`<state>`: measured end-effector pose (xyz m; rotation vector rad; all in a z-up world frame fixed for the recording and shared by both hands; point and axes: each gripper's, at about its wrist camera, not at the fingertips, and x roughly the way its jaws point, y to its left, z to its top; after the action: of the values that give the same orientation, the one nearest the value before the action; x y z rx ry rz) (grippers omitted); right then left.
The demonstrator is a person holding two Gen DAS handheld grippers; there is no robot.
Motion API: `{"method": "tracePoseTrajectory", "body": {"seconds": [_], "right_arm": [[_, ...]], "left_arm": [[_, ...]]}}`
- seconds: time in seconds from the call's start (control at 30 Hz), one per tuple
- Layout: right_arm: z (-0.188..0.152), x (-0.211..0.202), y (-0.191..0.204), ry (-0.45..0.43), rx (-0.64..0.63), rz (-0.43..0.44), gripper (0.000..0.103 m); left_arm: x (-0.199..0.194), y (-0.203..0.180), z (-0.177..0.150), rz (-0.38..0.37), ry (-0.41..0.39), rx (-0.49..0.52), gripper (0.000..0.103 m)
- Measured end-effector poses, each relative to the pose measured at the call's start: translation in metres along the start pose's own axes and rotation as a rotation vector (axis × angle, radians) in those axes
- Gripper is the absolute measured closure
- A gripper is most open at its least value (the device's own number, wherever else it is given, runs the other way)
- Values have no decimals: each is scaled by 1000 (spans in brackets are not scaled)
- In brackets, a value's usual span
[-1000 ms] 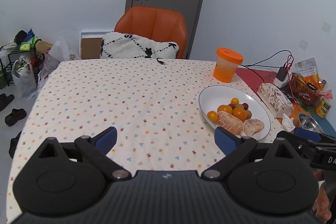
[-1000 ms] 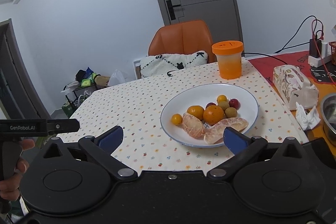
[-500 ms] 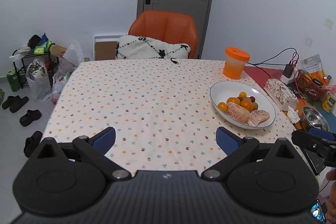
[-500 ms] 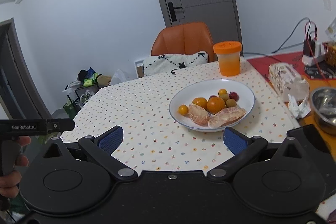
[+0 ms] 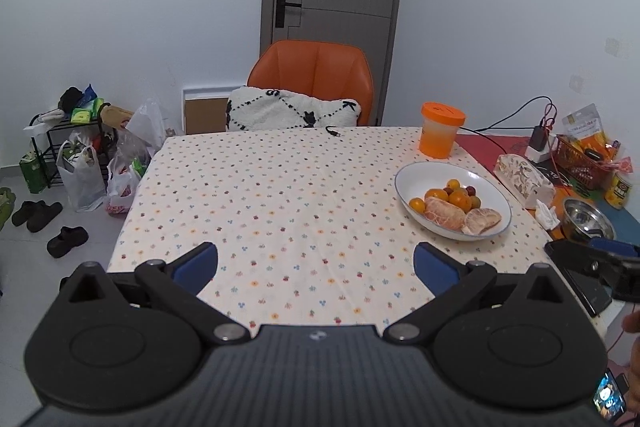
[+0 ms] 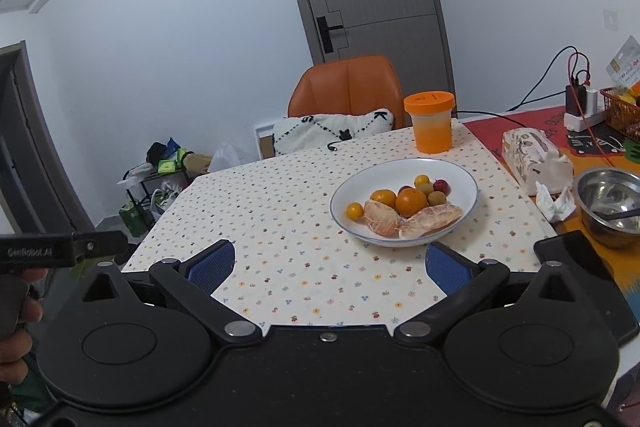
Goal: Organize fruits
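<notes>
Fruits (image 6: 404,205) lie together in a white plate (image 6: 468,183) on the table with the dotted cloth (image 5: 280,195): two peeled citrus pieces (image 6: 430,221) at the near side, two whole oranges (image 6: 411,199) behind them, and several small round fruits, yellow, green and dark red, toward the plate's far and left parts. In the left wrist view the same plate (image 5: 416,179) sits toward the table's right edge, with the fruits (image 5: 456,207) heaped in its middle.

The right gripper (image 6: 326,269) hangs above the table's near edge with its jaws spread wide and nothing between them. The plate lies ahead of it and slightly to the right of the gap; the blue pad of its right-hand finger shows just below the plate's near rim, clear of the fruit.

The left gripper (image 5: 316,265) is also wide open and empty, over the near part of the cloth. The plate is well ahead and off to the right of its jaws, outside the gap.

An orange lidded cup (image 6: 430,123) stands just beyond the plate. A tissue box (image 6: 534,161) and a steel bowl (image 6: 608,203) lie to the plate's right, off the cloth. An orange chair (image 5: 314,79) with a white cushion (image 5: 292,109) stands at the table's far side.
</notes>
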<state>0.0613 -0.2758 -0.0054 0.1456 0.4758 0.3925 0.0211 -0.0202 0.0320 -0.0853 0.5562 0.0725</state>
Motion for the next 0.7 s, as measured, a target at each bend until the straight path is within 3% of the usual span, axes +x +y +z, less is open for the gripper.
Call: {"method": "tracePoseTrajectory", "body": {"seconds": [0.7], "right_arm": [[-5, -2, 14, 12, -45, 19, 0]], "left_arm": [[-3, 13, -8, 20, 4, -11, 0]]}}
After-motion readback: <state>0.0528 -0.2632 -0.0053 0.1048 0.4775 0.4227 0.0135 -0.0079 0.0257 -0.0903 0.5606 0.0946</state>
